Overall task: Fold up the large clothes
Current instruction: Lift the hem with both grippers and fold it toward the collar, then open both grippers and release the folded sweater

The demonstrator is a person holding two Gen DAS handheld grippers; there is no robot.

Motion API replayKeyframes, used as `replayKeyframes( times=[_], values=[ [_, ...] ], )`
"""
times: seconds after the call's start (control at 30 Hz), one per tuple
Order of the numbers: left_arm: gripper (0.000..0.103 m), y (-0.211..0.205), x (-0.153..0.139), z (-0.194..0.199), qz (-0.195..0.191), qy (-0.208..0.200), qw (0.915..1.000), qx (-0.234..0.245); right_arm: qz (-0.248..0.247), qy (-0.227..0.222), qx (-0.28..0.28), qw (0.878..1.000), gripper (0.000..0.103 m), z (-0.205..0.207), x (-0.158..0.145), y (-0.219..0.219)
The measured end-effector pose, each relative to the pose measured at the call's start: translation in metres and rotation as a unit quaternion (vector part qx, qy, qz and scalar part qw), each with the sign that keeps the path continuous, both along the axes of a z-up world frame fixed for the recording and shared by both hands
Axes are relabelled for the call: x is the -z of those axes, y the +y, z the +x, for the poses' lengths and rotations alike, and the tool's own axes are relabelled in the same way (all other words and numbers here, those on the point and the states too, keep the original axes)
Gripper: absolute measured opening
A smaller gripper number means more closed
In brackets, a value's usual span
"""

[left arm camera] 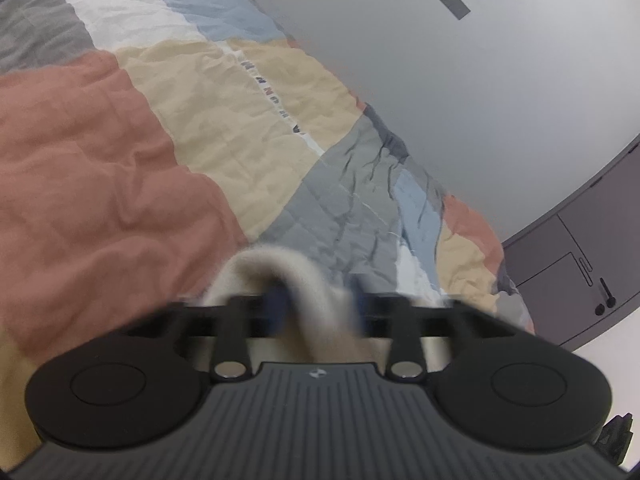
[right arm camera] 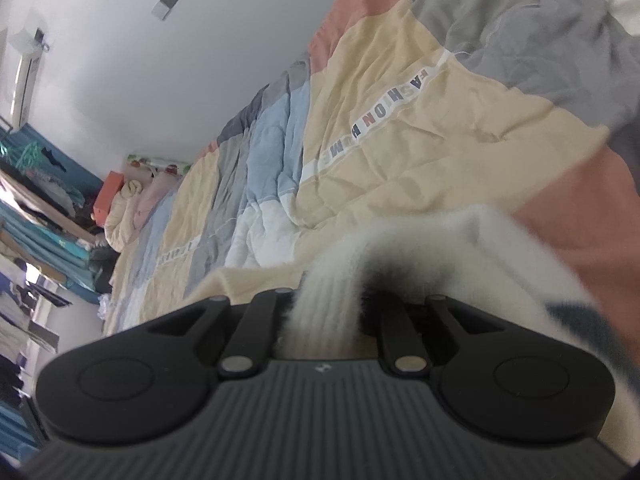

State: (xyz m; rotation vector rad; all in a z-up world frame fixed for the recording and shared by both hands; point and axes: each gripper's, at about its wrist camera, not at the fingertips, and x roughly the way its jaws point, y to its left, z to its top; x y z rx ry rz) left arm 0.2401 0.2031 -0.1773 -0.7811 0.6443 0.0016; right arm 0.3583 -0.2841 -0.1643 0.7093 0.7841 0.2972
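A cream fuzzy garment (left arm camera: 256, 268) with a ribbed edge lies on a patchwork quilt (left arm camera: 120, 160) that covers a bed. In the left wrist view my left gripper (left arm camera: 316, 304) stands open, its blue pads (left arm camera: 276, 306) blurred and apart, with a loop of the cream cloth arching loosely between them. In the right wrist view my right gripper (right arm camera: 330, 308) is shut on a ribbed fold of the same garment (right arm camera: 460, 248), which rises from the jaws and drapes to the right over the quilt (right arm camera: 400, 160). The cloth hides the right fingertips.
A pale wall runs along the bed's far side. A grey cabinet (left arm camera: 580, 248) stands past the bed's end in the left wrist view. In the right wrist view, heaped bedding (right arm camera: 132, 208) and an orange box (right arm camera: 110, 196) sit at the bed's far end, beside cluttered shelves (right arm camera: 40, 220).
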Motion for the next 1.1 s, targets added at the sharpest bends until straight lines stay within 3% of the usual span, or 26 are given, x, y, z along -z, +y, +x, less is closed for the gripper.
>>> replayKeyframes(
  times=[0.07, 0.17, 0.33, 0.47, 0.57, 0.87, 1.0, 1.1],
  values=[
    [0.073, -0.004, -0.012, -0.015, 0.016, -0.02, 0.9997, 0.008, 0.012, 0.004, -0.002, 1.0, 0.043, -0.01, -0.003, 0.0],
    [0.074, -0.013, -0.029, -0.039, 0.037, -0.03, 0.9986, 0.025, 0.023, -0.008, 0.001, 1.0, 0.065, -0.03, -0.013, -0.002],
    [0.076, -0.042, -0.044, -0.073, 0.095, -0.03, 0.9925, 0.071, -0.004, -0.033, -0.022, 0.999, 0.065, -0.061, -0.032, -0.002],
    [0.077, -0.082, -0.044, -0.073, 0.191, -0.006, 0.9684, 0.16, -0.075, -0.044, -0.061, 0.994, 0.065, -0.076, -0.039, 0.017],
    [0.077, -0.101, -0.033, -0.068, 0.222, 0.006, 0.958, 0.181, -0.126, -0.022, -0.078, 0.989, 0.064, -0.073, -0.029, 0.032],
    [0.083, -0.104, -0.019, -0.019, 0.217, -0.004, 0.9569, 0.193, -0.194, -0.006, -0.089, 0.977, 0.058, -0.028, -0.014, 0.052],
    [0.083, -0.094, -0.017, 0.001, 0.161, -0.021, 0.9678, 0.193, -0.208, -0.01, -0.088, 0.974, 0.056, -0.011, -0.013, 0.054],
    [0.082, -0.08, -0.017, 0.012, 0.143, -0.037, 0.9766, 0.156, -0.207, -0.02, -0.082, 0.975, 0.056, 0.005, -0.009, 0.052]
  ],
)
